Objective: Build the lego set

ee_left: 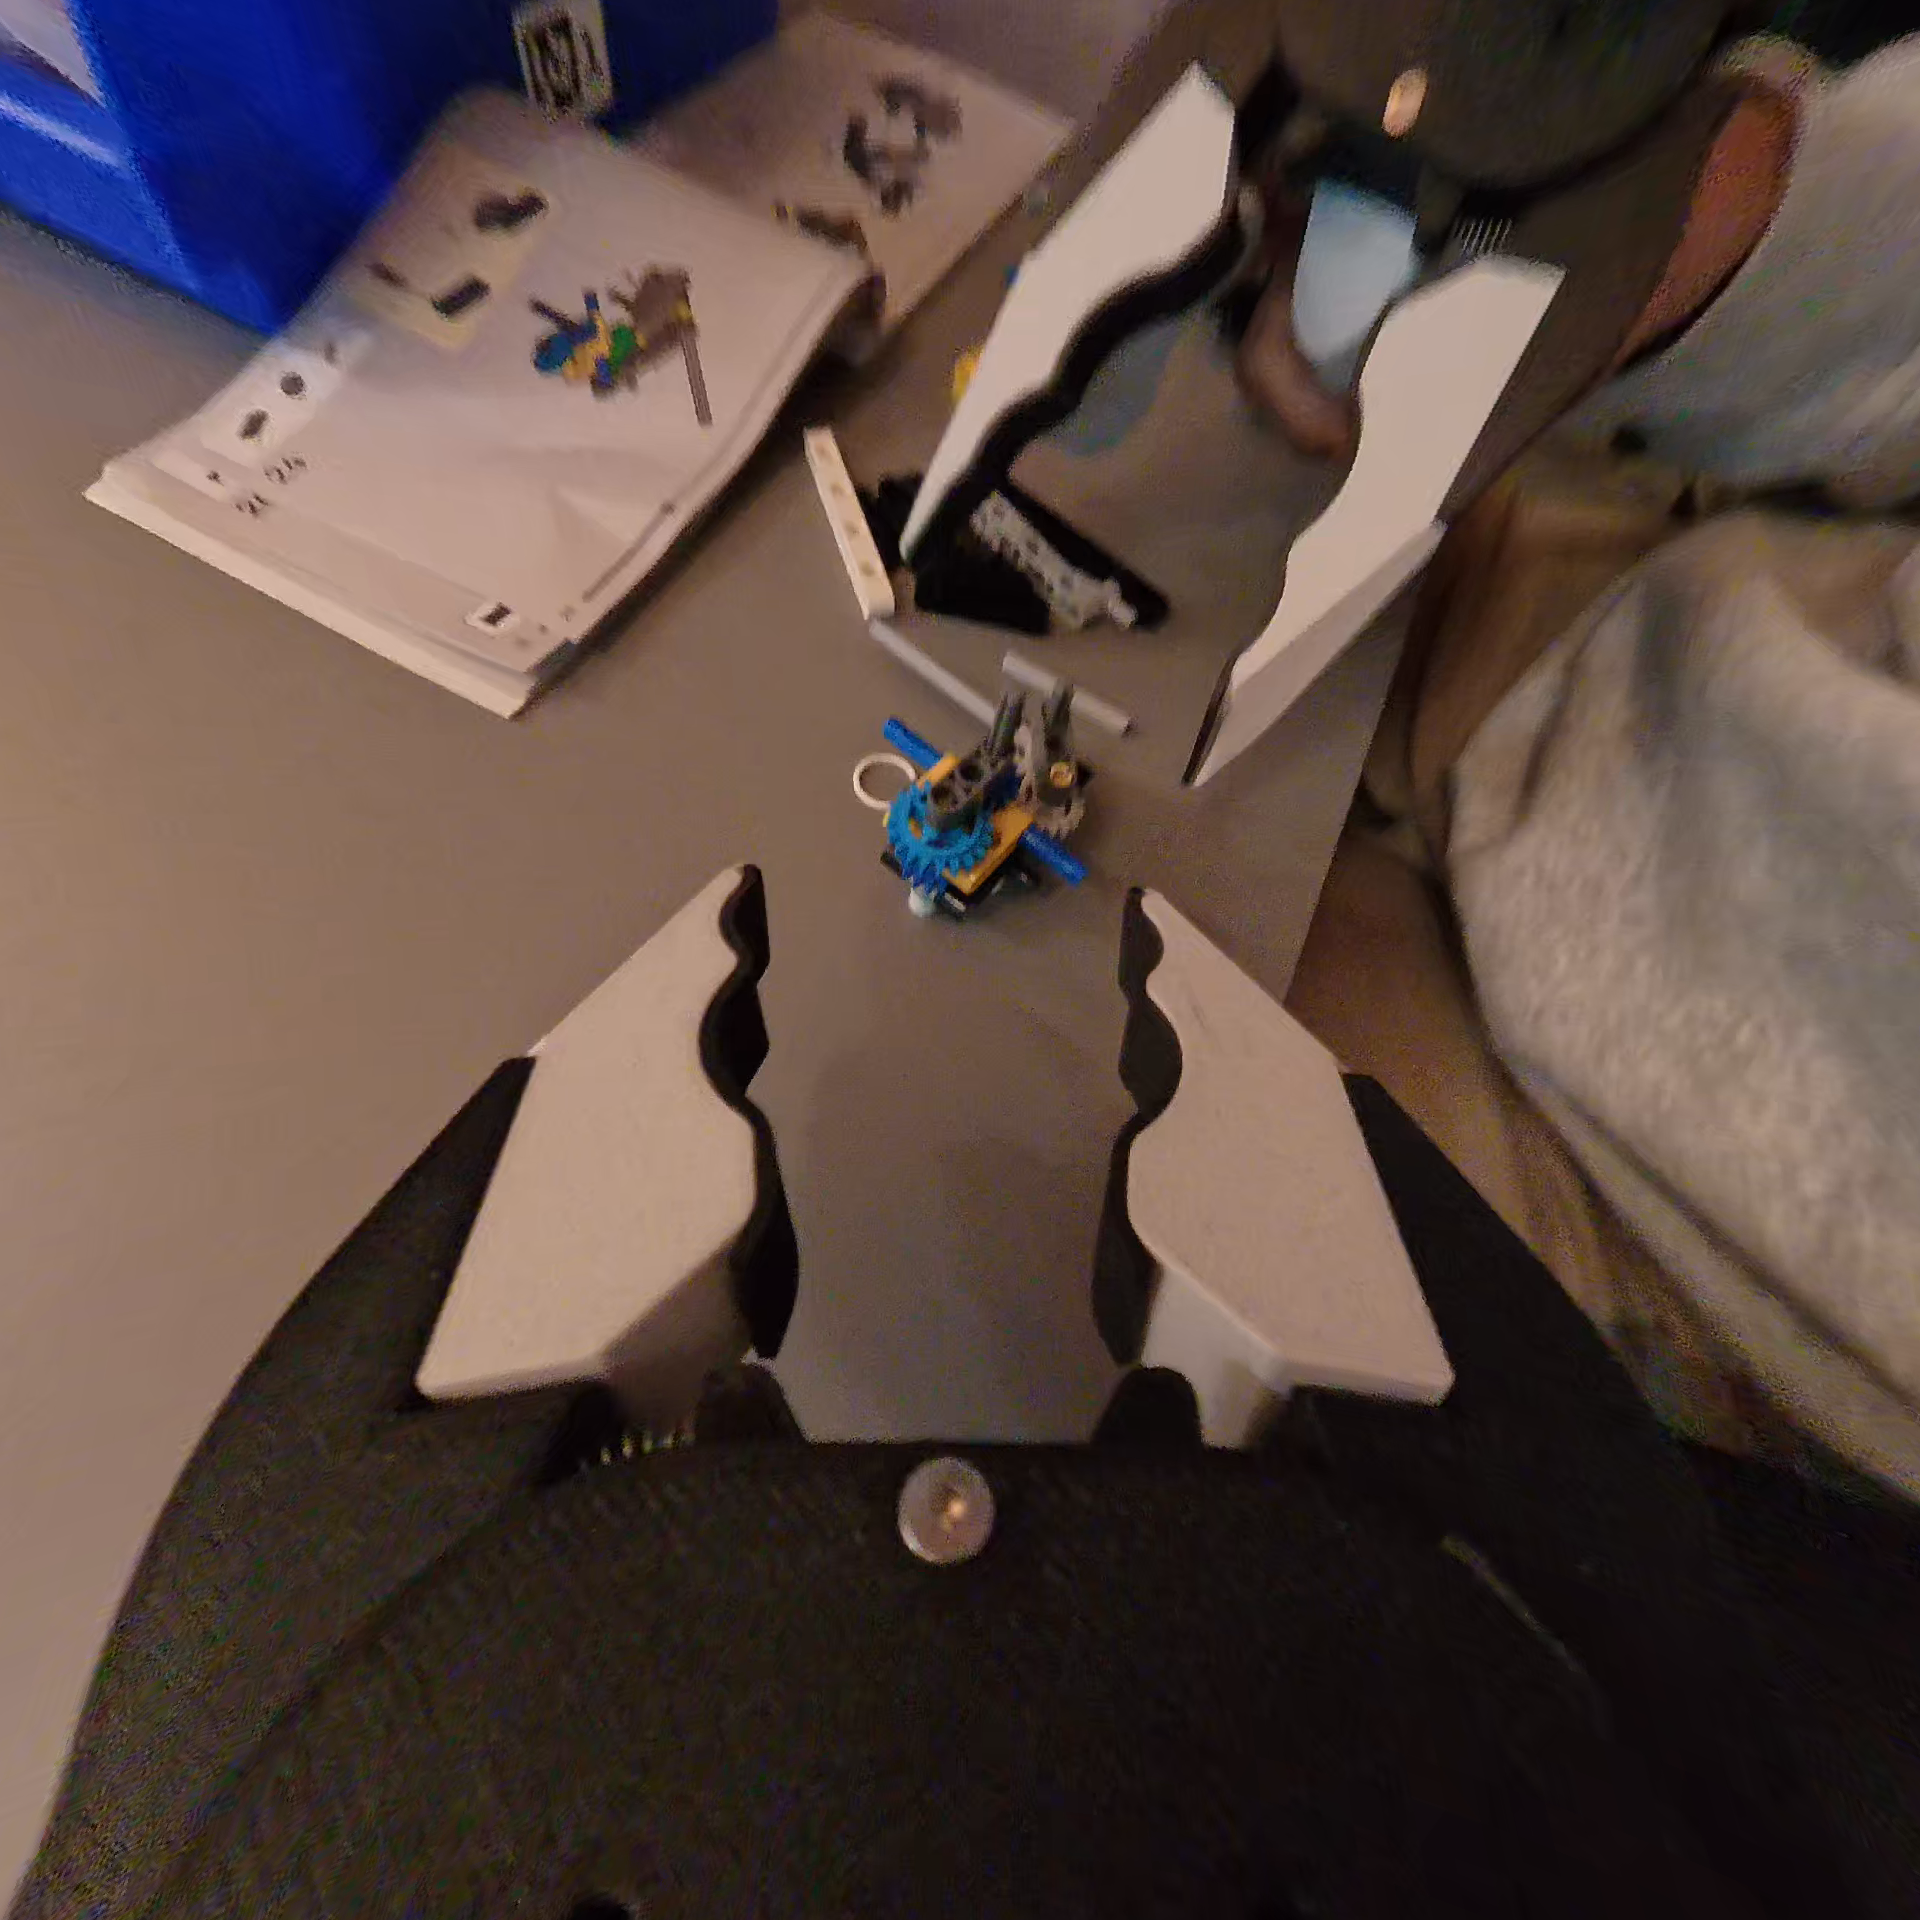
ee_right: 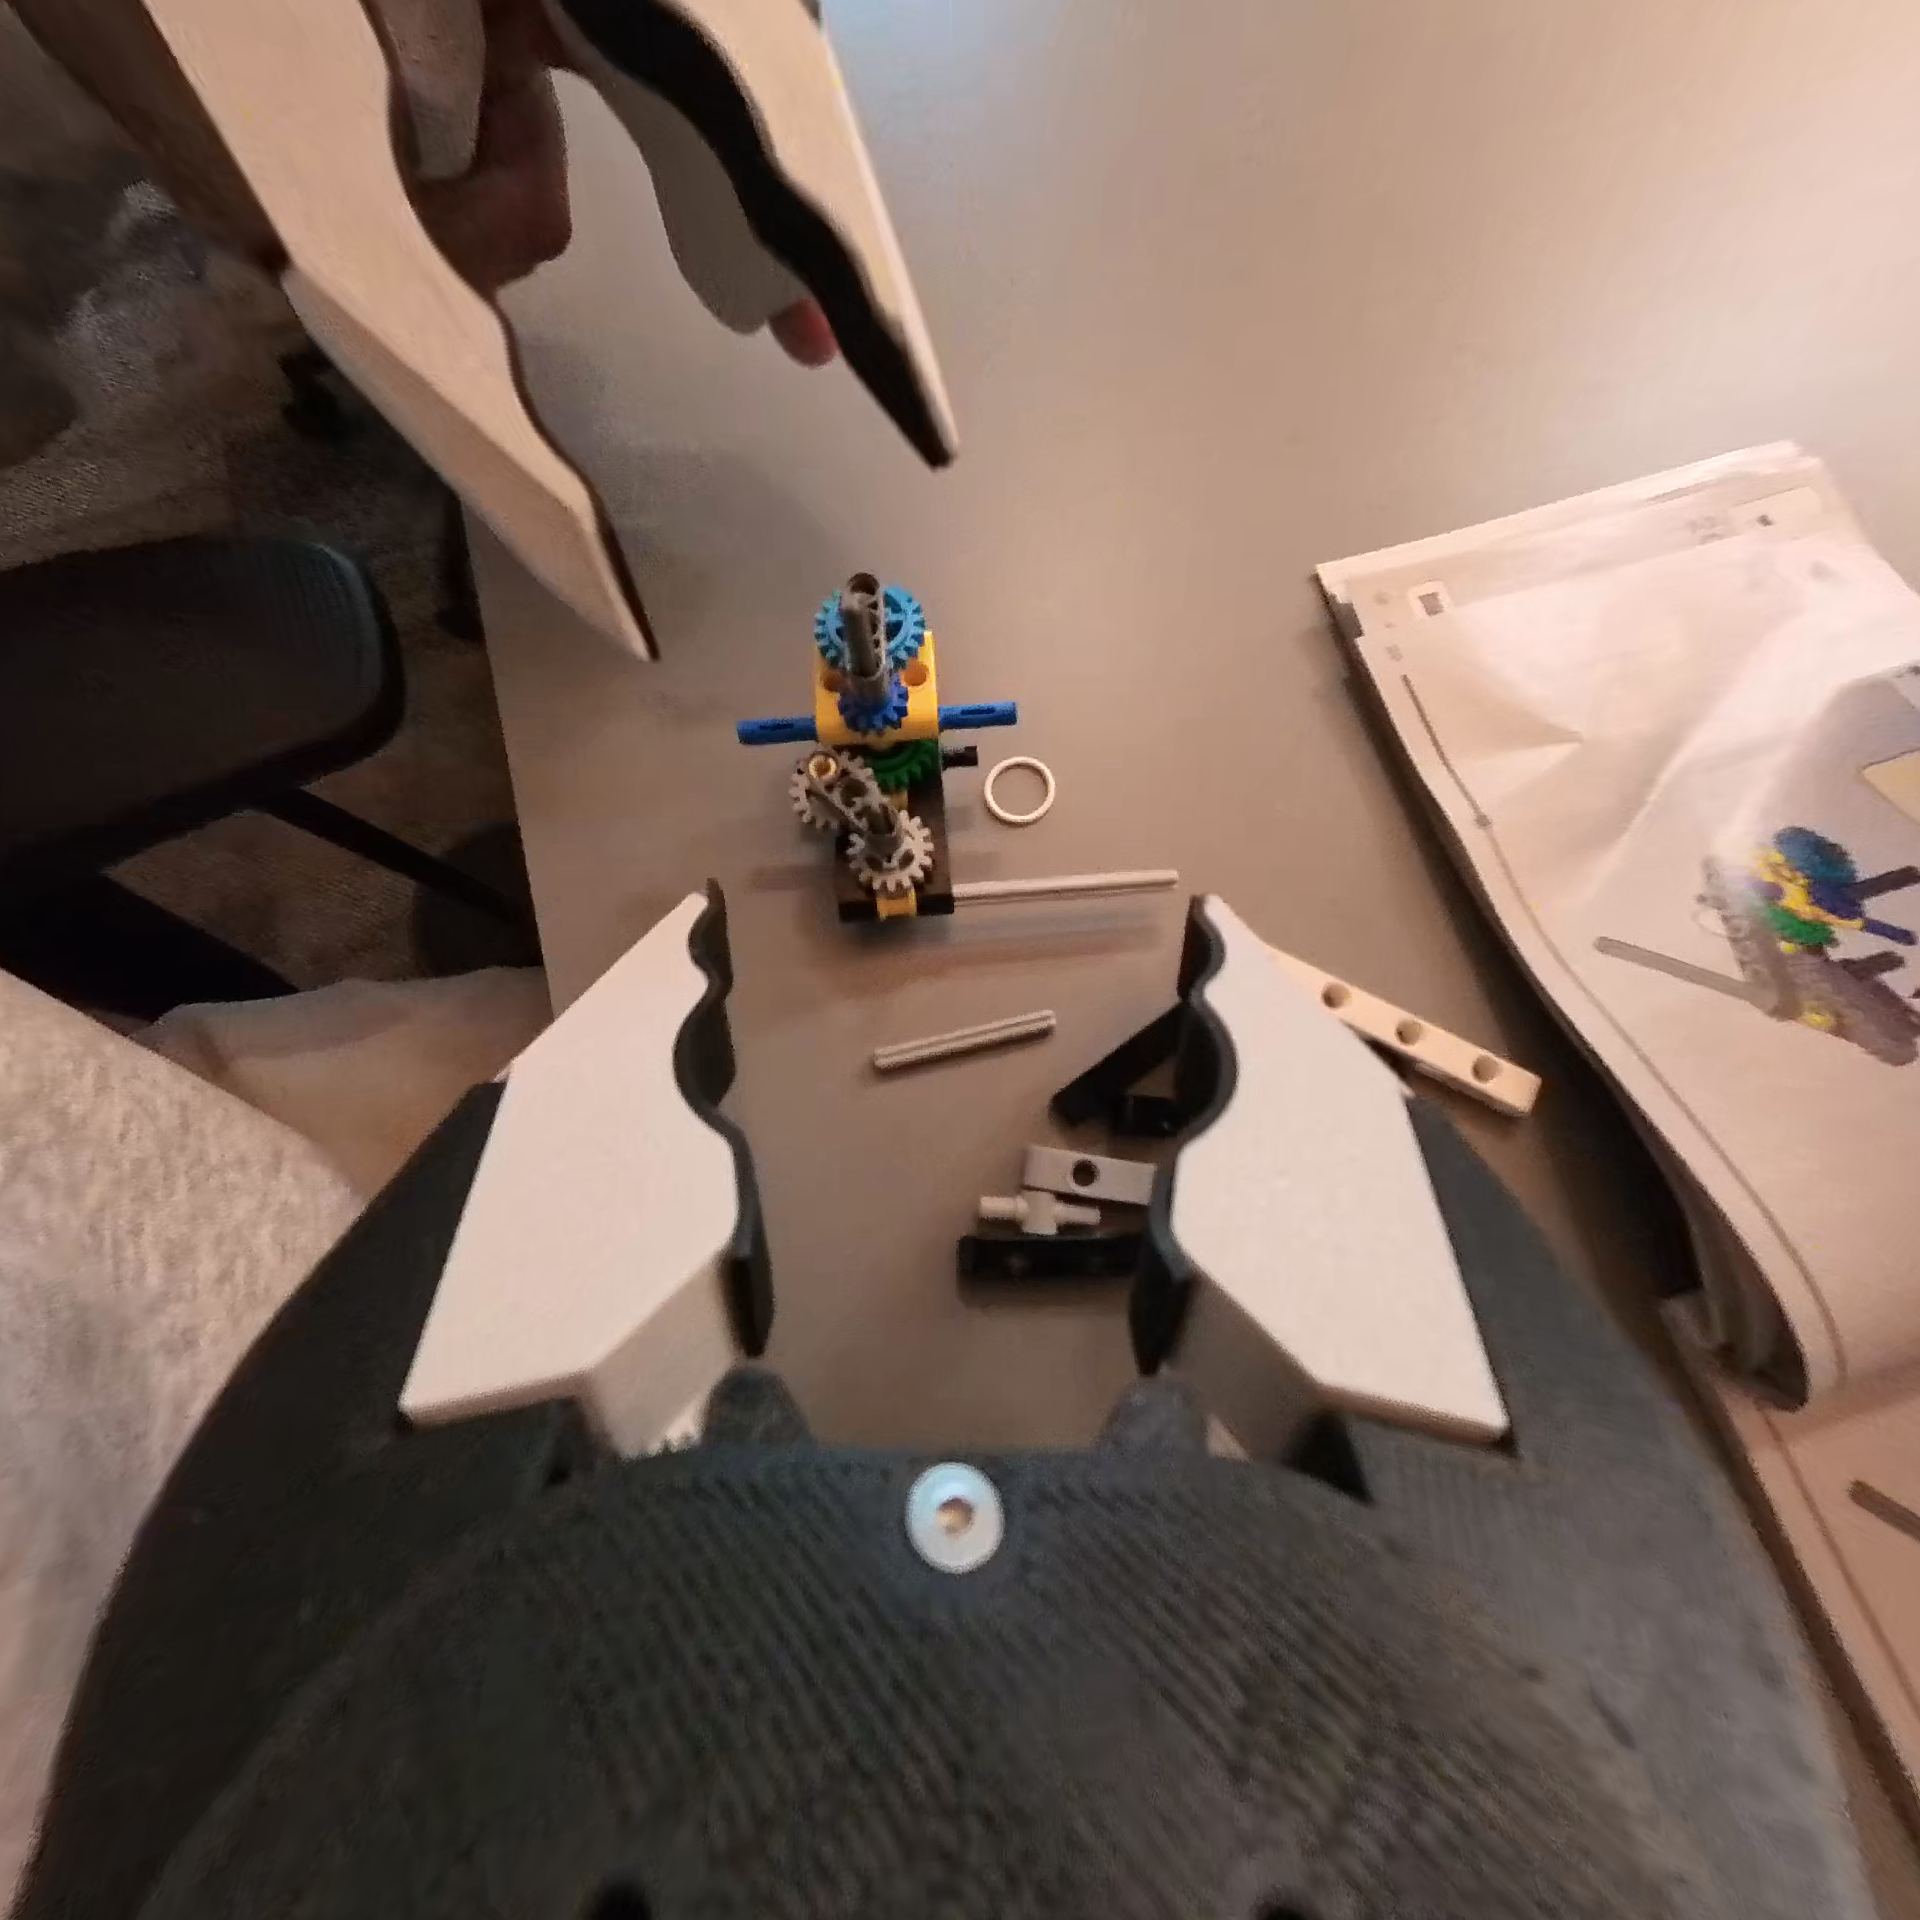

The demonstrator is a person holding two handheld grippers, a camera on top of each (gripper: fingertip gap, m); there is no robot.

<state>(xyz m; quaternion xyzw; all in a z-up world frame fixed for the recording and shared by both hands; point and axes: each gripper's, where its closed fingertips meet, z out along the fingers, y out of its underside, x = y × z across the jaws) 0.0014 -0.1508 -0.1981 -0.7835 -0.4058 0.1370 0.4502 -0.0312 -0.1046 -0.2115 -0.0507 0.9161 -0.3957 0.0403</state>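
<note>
A small lego gear assembly [ee_left: 977,805] stands on the grey table, with blue and grey gears, a yellow block and a blue axle. It also shows in the right wrist view [ee_right: 873,753]. My left gripper [ee_left: 940,899] is open and empty, just short of the assembly. My right gripper [ee_right: 956,909] is open and empty, hovering above loose parts: two grey axles [ee_right: 964,1039], a white beam [ee_right: 1413,1049], black pieces [ee_right: 1117,1075], a grey connector [ee_right: 1070,1184] and a white ring [ee_right: 1018,790]. Each gripper shows across from the other, the right one [ee_left: 1216,488] and the left one [ee_right: 790,551].
An open instruction booklet [ee_left: 488,416] lies on the table; it also shows in the right wrist view [ee_right: 1662,883]. A blue box [ee_left: 208,135] stands behind it. The table edge [ee_right: 509,748] runs beside a dark chair [ee_right: 187,707]. A person's grey sleeve [ee_left: 1714,831] lies along the edge. My right gripper is the nearer one to the grey connector [ee_right: 1070,1184]: about 6 centimetres, against 12 centimetres.
</note>
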